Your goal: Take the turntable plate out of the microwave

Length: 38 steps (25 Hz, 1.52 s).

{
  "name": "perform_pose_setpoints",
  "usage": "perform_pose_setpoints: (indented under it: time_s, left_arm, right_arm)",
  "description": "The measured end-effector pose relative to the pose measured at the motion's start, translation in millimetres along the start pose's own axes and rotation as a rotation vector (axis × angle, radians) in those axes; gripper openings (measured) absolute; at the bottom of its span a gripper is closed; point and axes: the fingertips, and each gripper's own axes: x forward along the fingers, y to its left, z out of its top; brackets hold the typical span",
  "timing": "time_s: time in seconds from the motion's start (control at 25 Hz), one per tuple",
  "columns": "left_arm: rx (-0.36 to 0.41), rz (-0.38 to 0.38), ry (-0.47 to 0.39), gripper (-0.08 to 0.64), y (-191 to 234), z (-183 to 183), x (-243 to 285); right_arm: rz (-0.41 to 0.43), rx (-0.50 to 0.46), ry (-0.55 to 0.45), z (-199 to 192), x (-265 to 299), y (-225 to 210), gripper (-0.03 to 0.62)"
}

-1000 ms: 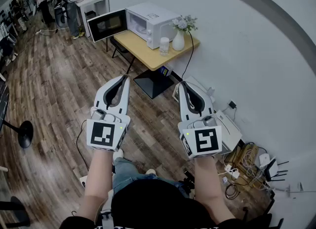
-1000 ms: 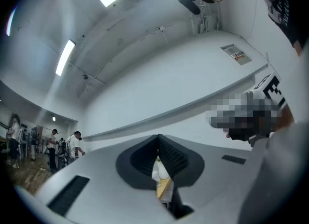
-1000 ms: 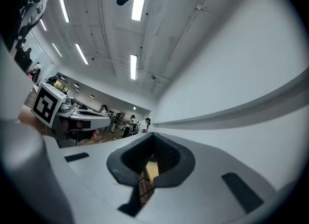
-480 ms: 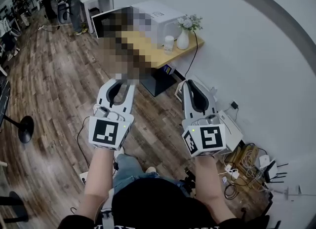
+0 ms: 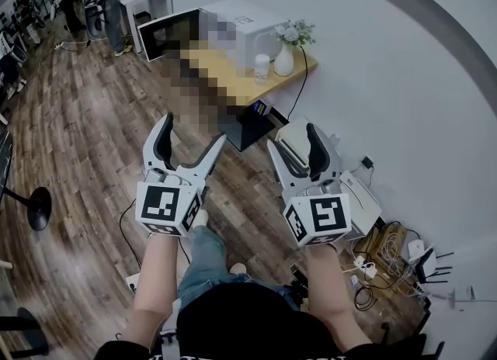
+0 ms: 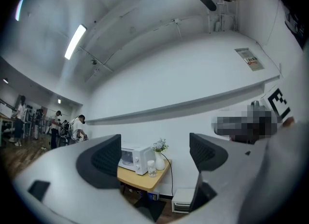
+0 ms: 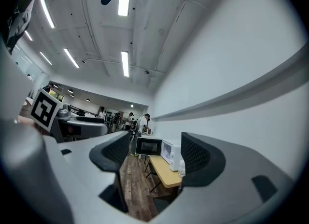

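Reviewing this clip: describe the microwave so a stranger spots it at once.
Against the white wall stands a small wooden table. The microwave is the white box at its far end. Its dark door hangs open, unlike the white flower vase and small cup beside it.

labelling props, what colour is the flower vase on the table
White rounded vase; best seen in the head view.

The room has a brown wood plank floor (image 5: 78, 126) and a plain white wall (image 5: 388, 64). A small desk with a yellow wood top (image 5: 272, 85) stands against that wall, and a heap of tangled cables (image 5: 392, 246) lies on the floor farther along it. Long bright strip lights (image 7: 125, 63) shine on the grey ceiling.
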Motion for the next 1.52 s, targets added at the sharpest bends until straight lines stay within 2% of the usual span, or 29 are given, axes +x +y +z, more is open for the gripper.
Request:
perform_pose_setpoints:
  time_s: [0.24,0.44,0.88,1.16,1.52]
  left_arm:
    - [0.029,0.003,0.011,0.430,34.6,-13.5,30.7]
    - [0.042,0.003,0.005,0.428,77.9,-21.8,69.4]
    - [0.033,0.011,0.002,0.426,210.3,-52.7,174.5]
    - [0.030,-0.028,-0.002,0.423,285.7,-68.5,238.9]
    - [0.018,-0.083,0.015,0.416,327.5,-93.5,283.7]
  right_arm:
    - [-0.013,0.000,0.011,-9.9,42.9,-9.5,0.327]
    - [-0.018,-0.004,0.016,-19.0,100.1,-14.4,0.327]
    - [-0.028,-0.023,0.035,-38.1,268.1,-17.2,0.327]
    - [-0.062,-0.015,0.040,-48.0,362.8,-16.9,0.327]
    - [-0.094,0.006,0.076,-70.4,417.7,-14.9,0.327]
